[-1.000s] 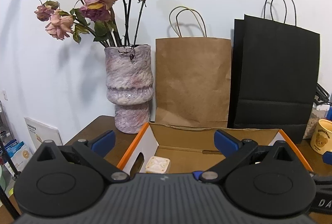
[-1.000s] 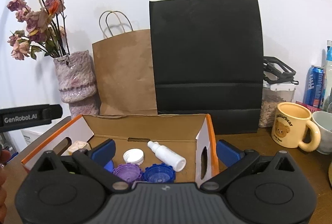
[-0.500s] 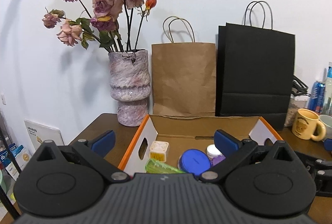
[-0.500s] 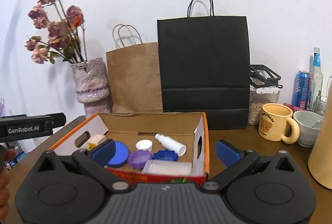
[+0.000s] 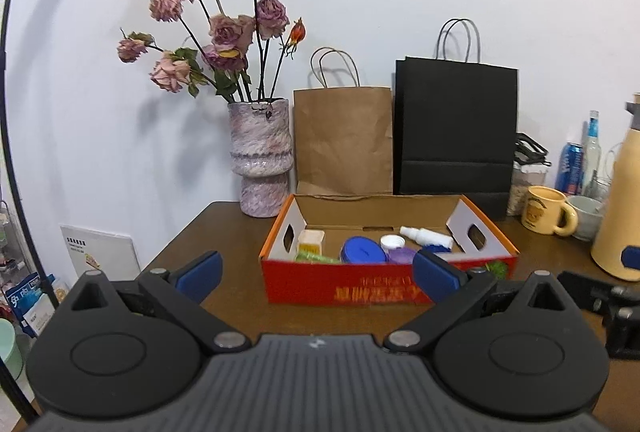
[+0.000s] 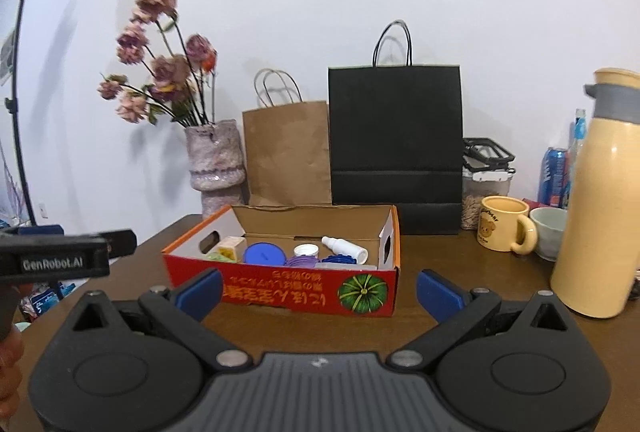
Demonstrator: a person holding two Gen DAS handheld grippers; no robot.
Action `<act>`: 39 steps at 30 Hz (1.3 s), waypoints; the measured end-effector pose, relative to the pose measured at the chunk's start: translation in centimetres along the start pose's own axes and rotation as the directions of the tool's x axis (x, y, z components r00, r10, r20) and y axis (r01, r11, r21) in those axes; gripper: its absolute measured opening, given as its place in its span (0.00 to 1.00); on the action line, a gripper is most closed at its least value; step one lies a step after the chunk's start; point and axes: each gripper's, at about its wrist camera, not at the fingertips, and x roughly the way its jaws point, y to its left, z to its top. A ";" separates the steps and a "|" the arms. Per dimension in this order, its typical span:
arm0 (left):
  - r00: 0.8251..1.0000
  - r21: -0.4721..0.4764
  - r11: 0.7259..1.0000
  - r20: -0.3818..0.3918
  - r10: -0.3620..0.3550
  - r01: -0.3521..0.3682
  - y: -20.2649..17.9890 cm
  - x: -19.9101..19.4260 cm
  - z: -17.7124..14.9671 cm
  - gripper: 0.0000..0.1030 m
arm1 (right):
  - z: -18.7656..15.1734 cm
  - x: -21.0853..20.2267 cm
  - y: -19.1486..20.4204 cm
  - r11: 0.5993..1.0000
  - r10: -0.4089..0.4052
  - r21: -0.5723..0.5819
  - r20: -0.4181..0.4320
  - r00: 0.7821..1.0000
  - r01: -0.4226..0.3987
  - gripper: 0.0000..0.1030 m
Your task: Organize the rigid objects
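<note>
Right wrist view: red, orange-rimmed open box [image 6: 288,292] of lids; both tongs [image 6: 318,290] [image 5: 316,274] wide open, empty.

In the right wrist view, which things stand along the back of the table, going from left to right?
Vase → brown paper bag → black paper bag → clear storage jar → yellow bear mug → cream thermos.

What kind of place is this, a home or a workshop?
Probably a home: a brown wooden table against a white wall holds a mottled pink vase of dried roses, a yellow bear-print mug and a cream thermos flask.
</note>
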 end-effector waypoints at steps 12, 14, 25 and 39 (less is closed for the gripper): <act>1.000 -0.009 1.000 0.019 0.004 -0.003 1.0 -9.7 -3.0 1.00 | -2.7 -10.5 2.0 1.000 0.000 -0.019 0.038 0.999 0.000 1.00; 1.000 -0.007 1.000 0.022 0.000 0.000 1.1 -10.9 -3.4 1.00 | -3.2 -11.6 2.4 1.000 0.002 -0.023 0.038 0.999 -0.001 1.00; 1.000 -0.002 1.000 -0.004 -0.006 0.006 1.5 -14.8 -6.2 1.00 | -5.2 -15.5 3.4 1.000 -0.002 -0.022 0.048 0.999 0.003 1.00; 1.000 0.002 1.000 0.004 -0.015 0.015 1.5 -16.4 -6.8 1.00 | -5.9 -16.6 3.5 1.000 -0.005 -0.023 0.048 0.999 0.006 1.00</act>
